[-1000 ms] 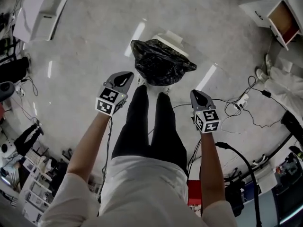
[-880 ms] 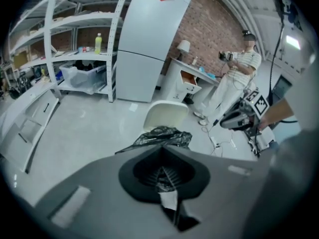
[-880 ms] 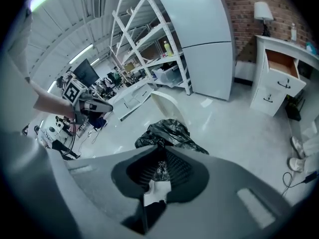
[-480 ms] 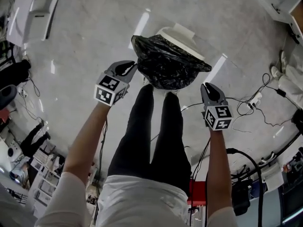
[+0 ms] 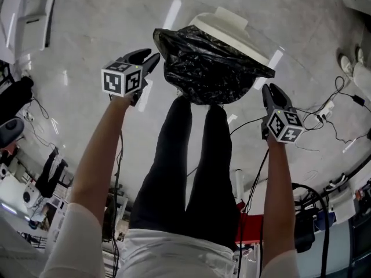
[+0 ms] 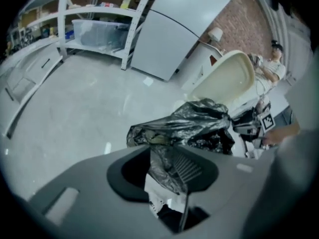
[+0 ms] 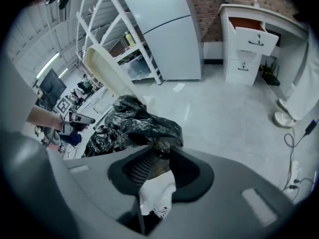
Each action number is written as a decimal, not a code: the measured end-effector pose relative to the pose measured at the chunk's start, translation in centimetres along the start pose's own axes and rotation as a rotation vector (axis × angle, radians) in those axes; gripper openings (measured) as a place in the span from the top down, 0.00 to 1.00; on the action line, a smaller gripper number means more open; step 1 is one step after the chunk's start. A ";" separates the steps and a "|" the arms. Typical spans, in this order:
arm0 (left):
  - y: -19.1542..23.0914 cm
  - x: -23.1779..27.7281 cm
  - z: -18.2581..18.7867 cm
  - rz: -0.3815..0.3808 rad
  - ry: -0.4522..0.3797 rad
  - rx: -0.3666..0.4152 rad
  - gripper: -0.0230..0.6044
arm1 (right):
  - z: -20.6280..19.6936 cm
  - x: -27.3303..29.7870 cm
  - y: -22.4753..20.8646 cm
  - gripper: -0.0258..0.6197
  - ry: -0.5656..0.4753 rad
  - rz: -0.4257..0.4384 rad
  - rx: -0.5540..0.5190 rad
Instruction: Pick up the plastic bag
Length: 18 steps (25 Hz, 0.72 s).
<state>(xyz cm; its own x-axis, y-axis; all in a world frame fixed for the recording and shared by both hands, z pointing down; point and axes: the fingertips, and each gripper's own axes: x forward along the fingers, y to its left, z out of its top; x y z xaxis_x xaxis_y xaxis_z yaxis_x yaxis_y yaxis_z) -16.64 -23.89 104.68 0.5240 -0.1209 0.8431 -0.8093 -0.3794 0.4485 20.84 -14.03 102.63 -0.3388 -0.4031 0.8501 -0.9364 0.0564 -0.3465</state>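
Head view: the black plastic bag (image 5: 211, 68) is seen at upper centre of the frame, crumpled and spread wide, with a white lid (image 5: 232, 28) showing just behind its upper edge. What lies beneath the bag is hidden by it.

The left gripper (image 5: 149, 58) is held at the upper left, its tips at the bag's left edge. The right gripper (image 5: 268, 90) is held at centre right, its tips at the bag's right corner. The bag is thus flanked on both sides. A marker cube is carried on each gripper, the left cube (image 5: 122, 79) and the right cube (image 5: 283, 126). The person's legs (image 5: 185, 167), in black, run down the middle of the frame over a pale glossy floor (image 5: 98, 16). Loose cables (image 5: 330, 106) are seen at the right edge.

Left gripper view: the jaws are opening and stand partly apart. A fold of bag film is draped between them and lies along the ribbed pad at the right, with a dark gap left beside it. A metal shelf rack (image 6: 94, 24) is seen at upper left.

Right gripper view: the jaws are opening, partly apart, with the bag's corner lodged between them near the tips. A white drawer cabinet (image 7: 249, 44) is seen at upper right.
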 end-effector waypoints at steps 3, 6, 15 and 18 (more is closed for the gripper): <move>2.2 1.9 -0.4 -0.014 -0.005 -0.107 0.68 | -0.7 0.9 -1.6 0.78 -0.026 0.001 0.120; 4.1 3.4 -0.9 -0.011 0.007 -0.166 0.65 | -1.0 1.8 -2.3 0.73 -0.033 0.014 0.152; 7.3 6.5 -0.6 -0.031 0.042 -0.182 0.51 | -1.8 5.0 -2.4 0.57 0.010 0.082 0.077; 8.5 7.4 0.0 -0.061 0.034 -0.201 0.44 | -1.3 5.9 -2.9 0.54 0.008 0.087 0.055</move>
<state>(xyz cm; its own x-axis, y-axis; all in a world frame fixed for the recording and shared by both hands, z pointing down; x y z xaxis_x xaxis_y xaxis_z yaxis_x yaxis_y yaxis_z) -19.68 -28.07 114.71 0.5671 -0.0708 0.8206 -0.8148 -0.1940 0.5463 21.38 -15.36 109.18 -0.4191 -0.3917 0.8191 -0.8972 0.0400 -0.4399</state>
